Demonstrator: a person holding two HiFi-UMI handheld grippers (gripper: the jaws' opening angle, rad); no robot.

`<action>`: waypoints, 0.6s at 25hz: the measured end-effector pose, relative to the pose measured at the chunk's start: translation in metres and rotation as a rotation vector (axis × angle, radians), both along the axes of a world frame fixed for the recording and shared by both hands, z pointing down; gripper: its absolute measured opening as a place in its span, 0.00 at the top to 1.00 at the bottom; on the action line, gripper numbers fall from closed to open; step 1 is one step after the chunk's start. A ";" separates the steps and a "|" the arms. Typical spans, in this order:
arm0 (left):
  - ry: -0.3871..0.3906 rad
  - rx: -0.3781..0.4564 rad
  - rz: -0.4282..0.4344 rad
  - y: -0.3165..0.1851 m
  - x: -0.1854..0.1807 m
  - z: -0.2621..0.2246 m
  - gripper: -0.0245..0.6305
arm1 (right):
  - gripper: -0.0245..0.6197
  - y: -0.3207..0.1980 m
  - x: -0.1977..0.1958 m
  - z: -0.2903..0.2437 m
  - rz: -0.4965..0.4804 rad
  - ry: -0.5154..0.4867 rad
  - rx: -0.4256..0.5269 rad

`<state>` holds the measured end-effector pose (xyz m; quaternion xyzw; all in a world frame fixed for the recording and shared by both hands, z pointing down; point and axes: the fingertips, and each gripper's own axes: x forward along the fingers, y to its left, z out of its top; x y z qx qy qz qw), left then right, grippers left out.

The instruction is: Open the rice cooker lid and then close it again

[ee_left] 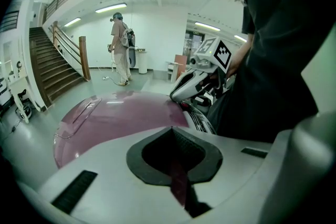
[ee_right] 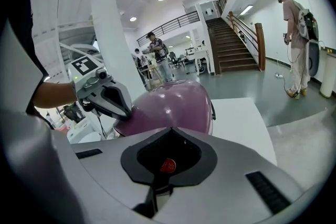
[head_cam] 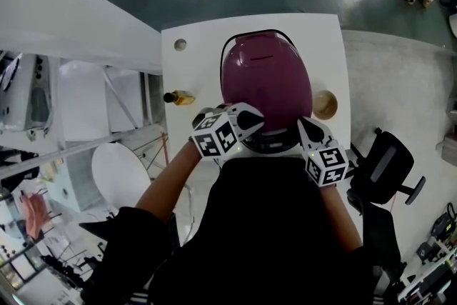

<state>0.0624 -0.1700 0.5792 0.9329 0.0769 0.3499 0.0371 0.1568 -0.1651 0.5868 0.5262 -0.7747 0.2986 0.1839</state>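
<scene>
Head view, looking steeply down: a plum rice cooker sits in the middle of a white tabletop, its domed lid down, directly in front of a person in black. The left hand-held gripper has its jaws pressed together on nothing, with its tip at the lid's near left edge; I cannot tell whether it touches. The right hand-held gripper is likewise closed and empty, just beside the cooker's near right side. Its own view shows a small red button past its closed tips, low on the cooker's front, probably the lid release. The lid looks like hard, glossy plastic, smooth and rounded, so pads would likely slide on the dome, and it offers nothing to pinch. It is probably hinged at the far side and sprung, so a firm push on the button with closed tips should free it. The front lip is the likeliest place to lift. The cooker may be light enough to skid on the slick tabletop, so the other gripper should brace it.
</scene>
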 end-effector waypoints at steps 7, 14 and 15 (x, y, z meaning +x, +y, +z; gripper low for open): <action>-0.010 0.001 -0.004 0.000 0.002 0.001 0.96 | 0.96 0.001 0.002 0.000 -0.008 -0.004 -0.003; -0.008 0.019 -0.006 0.002 0.002 0.001 0.96 | 0.96 0.002 0.002 0.000 -0.007 0.010 0.001; -0.009 0.019 -0.007 0.002 0.003 0.001 0.96 | 0.96 0.002 0.002 0.000 -0.007 0.013 0.000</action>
